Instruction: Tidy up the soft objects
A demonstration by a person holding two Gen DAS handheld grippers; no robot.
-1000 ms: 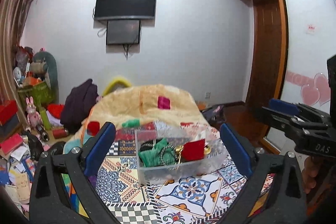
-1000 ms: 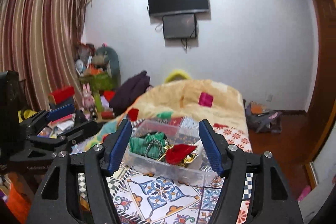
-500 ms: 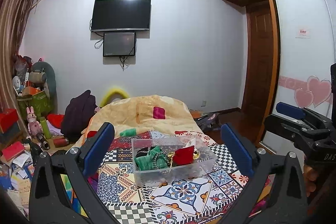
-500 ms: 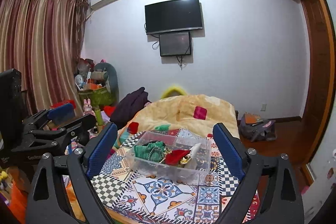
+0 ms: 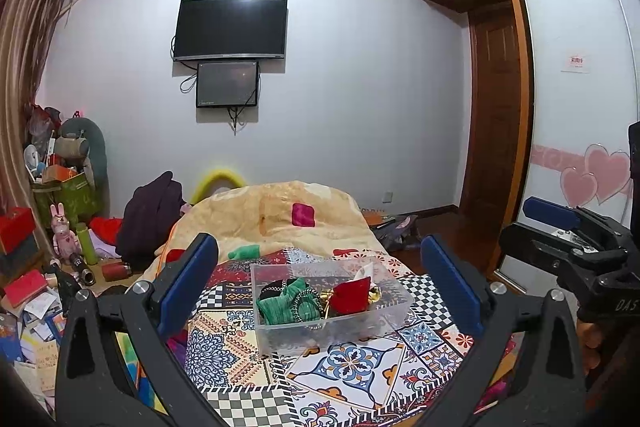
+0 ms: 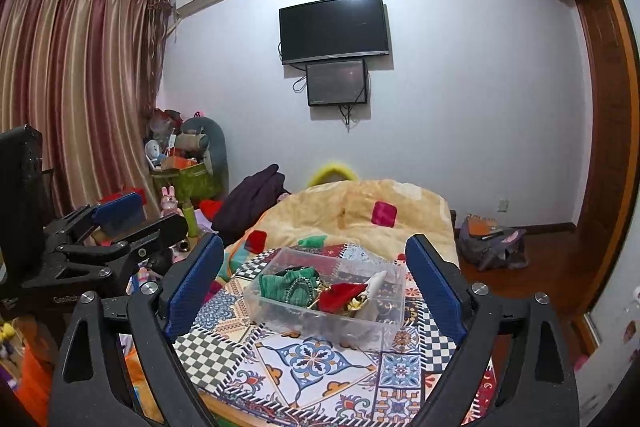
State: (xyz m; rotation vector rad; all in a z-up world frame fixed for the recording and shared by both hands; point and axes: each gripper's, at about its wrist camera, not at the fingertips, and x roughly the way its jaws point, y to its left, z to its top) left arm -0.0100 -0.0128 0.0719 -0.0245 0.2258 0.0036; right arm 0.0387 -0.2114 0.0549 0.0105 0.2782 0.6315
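A clear plastic bin (image 5: pixel 384 319) (image 6: pixel 276 311) sits on a patterned tablecloth (image 5: pixel 348 367) (image 6: pixel 312 359). It holds a green pouch (image 5: pixel 280 307) (image 6: pixel 280 285), a red pouch (image 5: pixel 352 297) (image 6: pixel 340 297) and gold trinkets. My left gripper (image 5: pixel 322 287) is open and empty, held back from the bin and above the table. My right gripper (image 6: pixel 316 283) is open and empty, also back from the bin. Each gripper shows in the other's view, the right one (image 5: pixel 560 227) and the left one (image 6: pixel 120 223).
A yellow quilt (image 5: pixel 272 215) lies behind the table with red, pink and green pouches on it. Toys, boxes and bottles (image 5: pixel 60 239) crowd the floor at left. A bag (image 6: pixel 488 239) lies on the wooden floor at right. A TV (image 5: pixel 232 27) hangs on the wall.
Both grippers have risen and pulled back from the bin, which looks smaller and lower. The right gripper's jaws have opened wider. The bin's contents have not moved.
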